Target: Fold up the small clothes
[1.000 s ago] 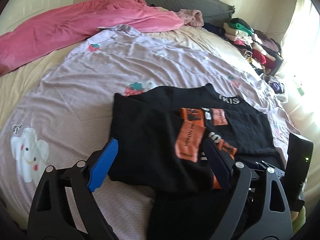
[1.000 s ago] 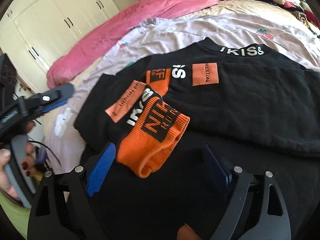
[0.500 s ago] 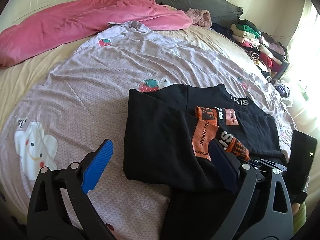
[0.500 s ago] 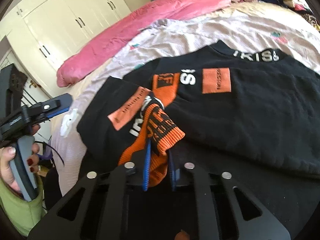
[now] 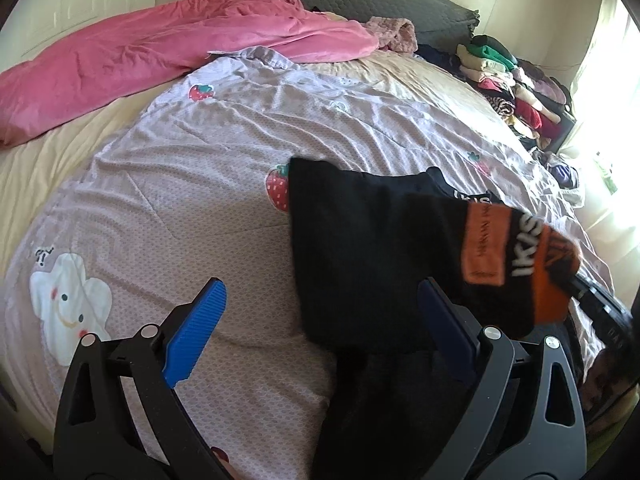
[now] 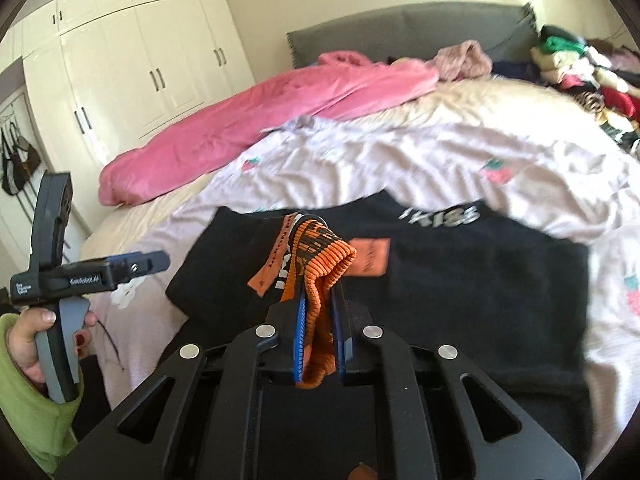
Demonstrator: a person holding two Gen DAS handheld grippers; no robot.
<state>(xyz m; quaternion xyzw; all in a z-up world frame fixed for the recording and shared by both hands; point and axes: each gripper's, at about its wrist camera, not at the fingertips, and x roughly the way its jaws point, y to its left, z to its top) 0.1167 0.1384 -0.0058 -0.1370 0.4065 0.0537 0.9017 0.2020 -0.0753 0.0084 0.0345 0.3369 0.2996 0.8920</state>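
The black sweatshirt (image 6: 460,292) lies on the bed, its orange ribbed cuff (image 6: 320,276) lifted above it.

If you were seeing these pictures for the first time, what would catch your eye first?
The orange ribbed cuff of the black sweatshirt, pinched in the shut right gripper at the centre of its view. Behind it, a bright pink blanket sprawls across the far side of the bed, and the left gripper hangs open over the strawberry-print sheet.

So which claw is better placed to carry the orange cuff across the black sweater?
The right claw: it is already shut on the orange cuff of the black sweater. The left claw is open, holding nothing.
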